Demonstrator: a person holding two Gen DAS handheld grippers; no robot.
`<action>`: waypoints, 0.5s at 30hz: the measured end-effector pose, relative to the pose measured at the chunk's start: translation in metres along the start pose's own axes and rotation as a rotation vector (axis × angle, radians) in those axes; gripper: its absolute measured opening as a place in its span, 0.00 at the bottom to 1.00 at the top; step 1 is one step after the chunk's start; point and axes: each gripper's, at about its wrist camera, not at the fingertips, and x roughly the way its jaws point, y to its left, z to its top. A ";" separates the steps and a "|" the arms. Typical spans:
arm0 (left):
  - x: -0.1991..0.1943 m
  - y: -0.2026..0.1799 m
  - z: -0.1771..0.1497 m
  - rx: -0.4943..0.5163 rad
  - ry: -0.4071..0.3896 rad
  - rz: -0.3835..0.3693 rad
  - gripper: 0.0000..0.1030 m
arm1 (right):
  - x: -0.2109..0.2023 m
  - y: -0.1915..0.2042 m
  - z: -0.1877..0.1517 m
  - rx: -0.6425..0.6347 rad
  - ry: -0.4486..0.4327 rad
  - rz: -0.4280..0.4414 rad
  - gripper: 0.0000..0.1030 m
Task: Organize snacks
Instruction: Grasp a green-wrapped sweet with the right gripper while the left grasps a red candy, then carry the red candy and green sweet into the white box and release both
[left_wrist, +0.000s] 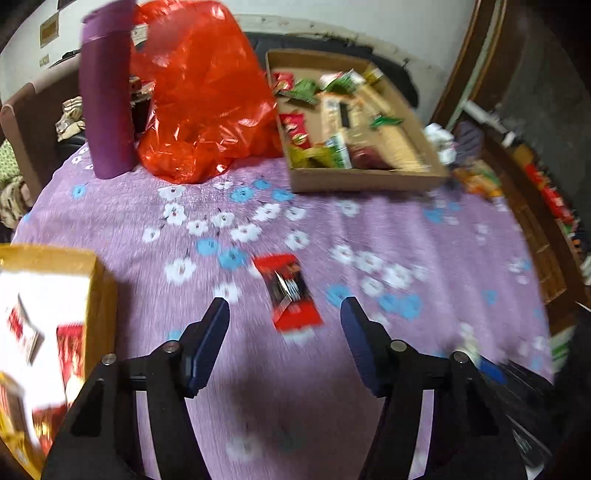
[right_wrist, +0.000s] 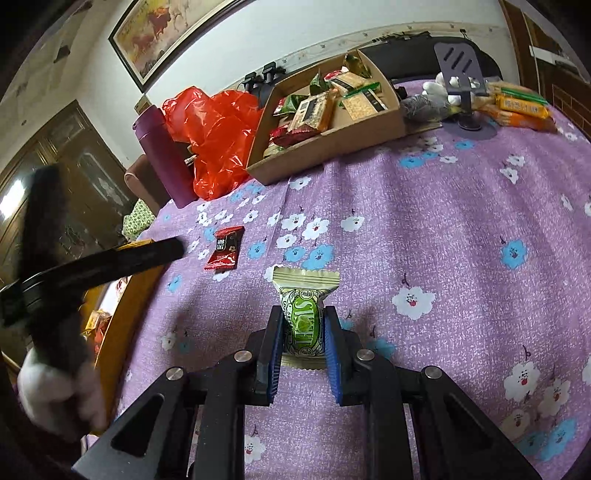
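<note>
A red and black snack packet (left_wrist: 290, 295) lies on the purple flowered cloth; it also shows in the right wrist view (right_wrist: 224, 248). My left gripper (left_wrist: 284, 306) is open, its fingers either side of the packet's near end, just above it. My right gripper (right_wrist: 303, 326) is shut on a green and gold wrapped snack (right_wrist: 303, 314) held over the cloth. A cardboard tray (left_wrist: 365, 179) with several snacks stands at the back; it also shows in the right wrist view (right_wrist: 332, 144). A yellow box (left_wrist: 99, 288) with red snacks is at the left.
A purple bottle (left_wrist: 107, 99) and a red plastic bag (left_wrist: 207, 96) stand at the back left. A phone stand (right_wrist: 461, 74), white gloves (right_wrist: 436, 88) and orange packets (right_wrist: 521, 107) lie at the back right. Wooden furniture borders the table.
</note>
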 end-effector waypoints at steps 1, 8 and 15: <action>0.008 -0.001 0.003 0.007 0.014 0.003 0.60 | -0.001 -0.001 0.000 0.005 -0.001 0.006 0.21; 0.045 -0.015 0.007 0.150 0.048 0.088 0.59 | 0.001 -0.007 0.001 0.032 -0.001 0.017 0.21; 0.031 -0.006 -0.003 0.140 0.020 0.055 0.22 | 0.006 -0.006 -0.001 0.022 0.000 -0.012 0.21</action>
